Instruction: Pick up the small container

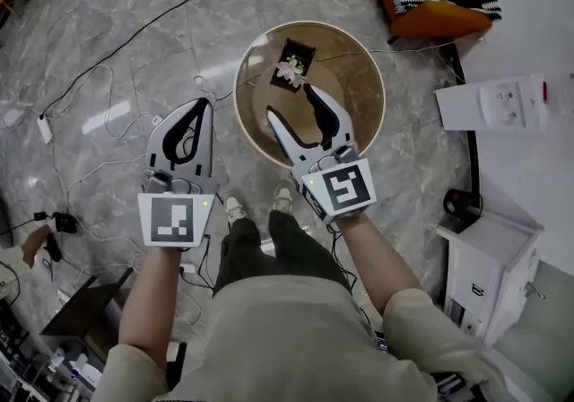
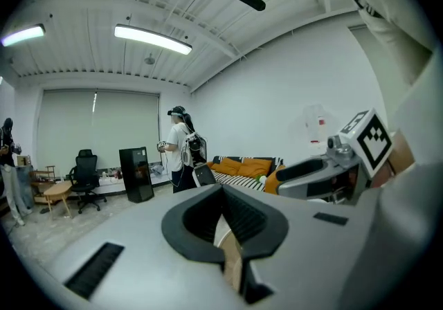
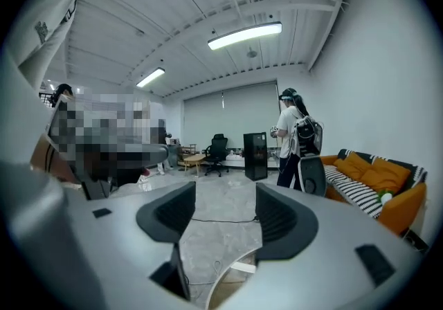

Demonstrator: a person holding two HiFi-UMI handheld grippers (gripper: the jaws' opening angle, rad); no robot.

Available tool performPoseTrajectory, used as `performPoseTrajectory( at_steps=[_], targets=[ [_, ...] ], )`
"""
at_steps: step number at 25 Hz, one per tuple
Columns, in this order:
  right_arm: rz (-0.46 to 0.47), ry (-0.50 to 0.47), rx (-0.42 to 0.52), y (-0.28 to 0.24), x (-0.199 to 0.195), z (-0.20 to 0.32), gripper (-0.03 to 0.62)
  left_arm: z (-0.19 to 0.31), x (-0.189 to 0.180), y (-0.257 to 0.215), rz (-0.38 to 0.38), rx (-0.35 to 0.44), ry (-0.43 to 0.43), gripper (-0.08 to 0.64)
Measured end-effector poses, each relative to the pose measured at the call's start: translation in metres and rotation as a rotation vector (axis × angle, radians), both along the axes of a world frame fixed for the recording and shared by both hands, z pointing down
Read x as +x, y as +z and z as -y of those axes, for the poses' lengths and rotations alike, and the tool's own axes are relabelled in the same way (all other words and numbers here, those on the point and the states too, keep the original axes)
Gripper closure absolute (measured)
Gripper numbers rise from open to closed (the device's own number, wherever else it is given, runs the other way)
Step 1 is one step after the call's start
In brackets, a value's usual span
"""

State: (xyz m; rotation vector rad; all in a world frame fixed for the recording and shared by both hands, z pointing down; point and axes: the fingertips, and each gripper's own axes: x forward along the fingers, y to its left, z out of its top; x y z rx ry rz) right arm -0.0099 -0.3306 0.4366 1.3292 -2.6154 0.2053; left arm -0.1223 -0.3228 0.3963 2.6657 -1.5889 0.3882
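Long ceiling lamps light the room brightly and evenly. On the grey floor left of the round table one pale reflection glares; shadows around the table are weak. Both gripper views bend strongly near their edges, with black corners.

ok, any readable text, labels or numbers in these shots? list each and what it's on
No legible text in any view.
Left cube, right cube: square marker patterns only, no letters.
White box: red mark, too small to read.
Wall sign: blurred, unreadable.
Shirt print: too small to read.
Container: pattern only, no words visible.
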Motion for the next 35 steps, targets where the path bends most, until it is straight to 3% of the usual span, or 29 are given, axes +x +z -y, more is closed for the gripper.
performPoseTrajectory(
  at_steps=[7, 21, 29, 35],
  targets=[
    [-0.055, 0.022, -0.085, 0.122, -0.007, 0.013, 0.35, 0.01, -0.003, 0.102, -0.02, -0.14, -0.017, 0.554],
    [-0.121, -0.01, -0.264, 0.345, -0.015, 0.017, 0.299, 0.01, 0.004, 0.286, -0.032, -0.303, -0.007, 0.554],
    [-0.147, 0.013, -0.317, 0.427, -0.015, 0.017, 0.265, 0.002, 0.01, 0.349, -0.037, -0.35, -0.002, 0.554],
    [-0.165, 0.001, -0.364, 0.465, -0.015, 0.013, 0.262, -0.013, 0.007, 0.369, -0.04, -0.379, -0.012, 0.554]
  ],
)
